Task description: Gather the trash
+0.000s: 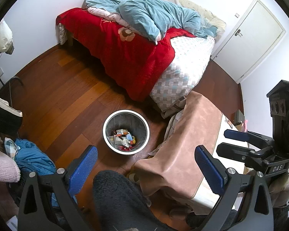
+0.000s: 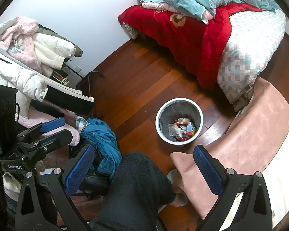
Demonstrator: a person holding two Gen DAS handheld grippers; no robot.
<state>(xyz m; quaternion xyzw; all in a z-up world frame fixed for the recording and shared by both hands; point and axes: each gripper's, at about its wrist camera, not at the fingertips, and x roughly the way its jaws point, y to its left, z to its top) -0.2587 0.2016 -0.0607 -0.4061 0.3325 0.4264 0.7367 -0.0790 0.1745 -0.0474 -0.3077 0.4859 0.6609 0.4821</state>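
Both sets of jaws gape, empty: left gripper (image 1: pixel 144 171), right gripper (image 2: pixel 142 170). Trash (image 1: pixel 123 139) sits inside bin (image 1: pixel 125 113) on floor (image 1: pixel 67 100) near bed's corner (image 1: pixel 163 100), suggesting collection finished.

Domestic bedroom: unmade bed (image 1: pixel 183 73) with red blanket (image 1: pixel 125 57), wood floor (image 1: pixel 67 96), door (image 1: pixel 256 36), clothes pile (image 2: pixel 28 57), bin (image 1: pixel 126 132).

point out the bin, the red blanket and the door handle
bin (image 1: pixel 106 134): left wrist view, on its white rim at the left side.
red blanket (image 1: pixel 125 57): left wrist view, on the part draped over the bed's side.
door handle (image 1: pixel 238 32): left wrist view, on the lever of the white door.
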